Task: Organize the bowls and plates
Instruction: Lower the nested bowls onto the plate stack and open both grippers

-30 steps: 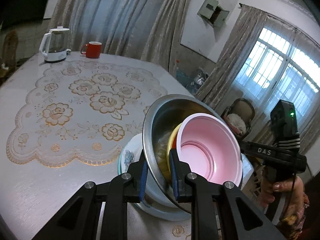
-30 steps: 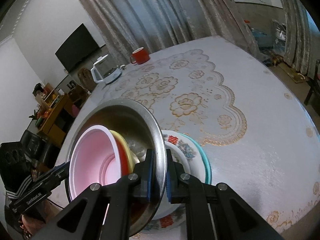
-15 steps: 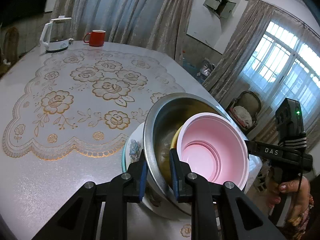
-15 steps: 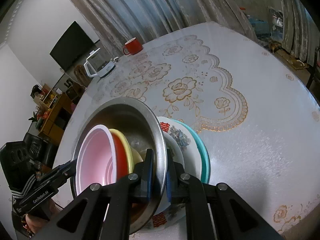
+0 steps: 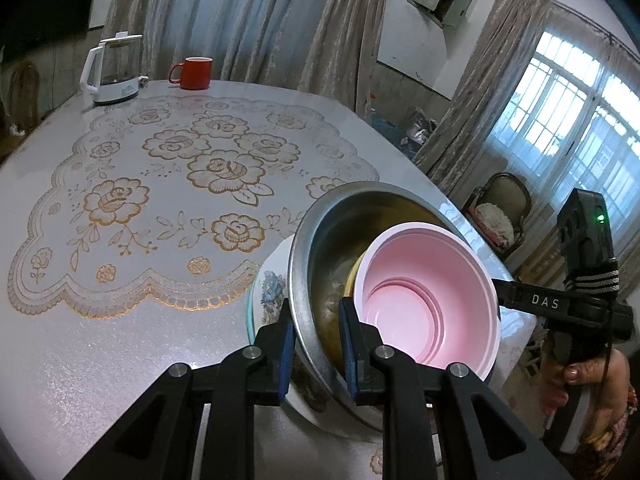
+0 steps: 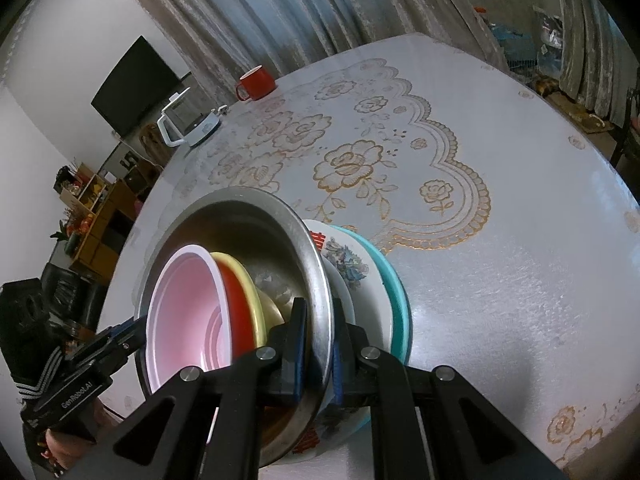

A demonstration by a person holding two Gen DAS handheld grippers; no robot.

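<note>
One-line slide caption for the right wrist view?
Right gripper clamps the steel basin rim, nested pink bowl inside, over floral and teal plates on the table.

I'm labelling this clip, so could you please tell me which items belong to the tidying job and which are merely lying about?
Job:
- steel bowl
- pink bowl
- red bowl
- yellow bowl
- floral plate
- teal plate

Lying about:
- red mug
- kettle
</note>
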